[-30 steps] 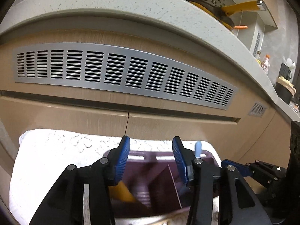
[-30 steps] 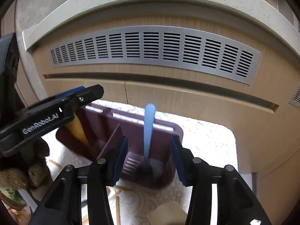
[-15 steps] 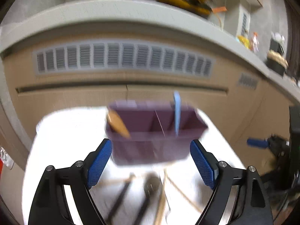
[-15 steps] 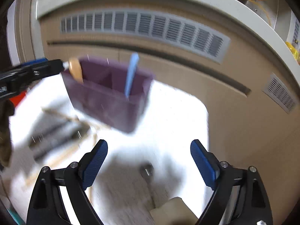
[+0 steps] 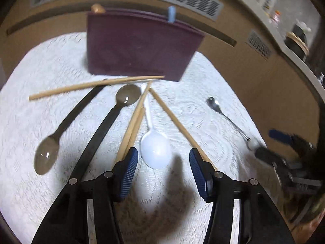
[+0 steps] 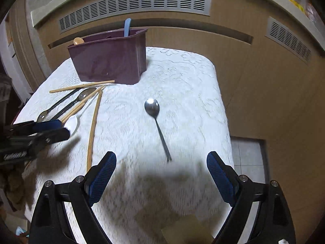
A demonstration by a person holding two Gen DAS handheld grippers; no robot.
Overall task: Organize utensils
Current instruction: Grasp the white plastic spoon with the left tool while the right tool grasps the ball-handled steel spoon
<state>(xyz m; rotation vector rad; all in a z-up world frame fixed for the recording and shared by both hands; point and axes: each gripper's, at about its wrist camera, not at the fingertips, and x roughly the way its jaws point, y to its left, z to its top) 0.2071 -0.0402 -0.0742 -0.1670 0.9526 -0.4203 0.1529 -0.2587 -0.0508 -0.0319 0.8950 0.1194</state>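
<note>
Utensils lie scattered on the white lace-covered bench (image 6: 182, 81), awaiting sorting into the purple caddy (image 6: 109, 61) at its far edge. To the left, just in front of the caddy, a cluster: wooden chopsticks (image 5: 172, 118), two dark long-handled spoons (image 5: 113, 118) and a white plastic spoon (image 5: 155, 148), several crossing or touching. Well apart to the right lies a single metal spoon (image 6: 155, 120), bowl far, handle near. The step in hand appears to be the approach for a pick. The left gripper (image 5: 162, 168) hovers over the white spoon's bowl, its jaws closing with the bowl between them but not yet pressed; the next move calls for a descent and a squeeze clear of the flanking chopsticks. The right gripper (image 6: 161, 174) stands wide open and empty, just short of the metal spoon's handle tip. The caddy, divided into compartments, already holds a wooden-headed utensil (image 6: 78, 40) at its left end and a light-blue handle (image 6: 127, 27) toward its right; which compartments cannot be told.
</note>
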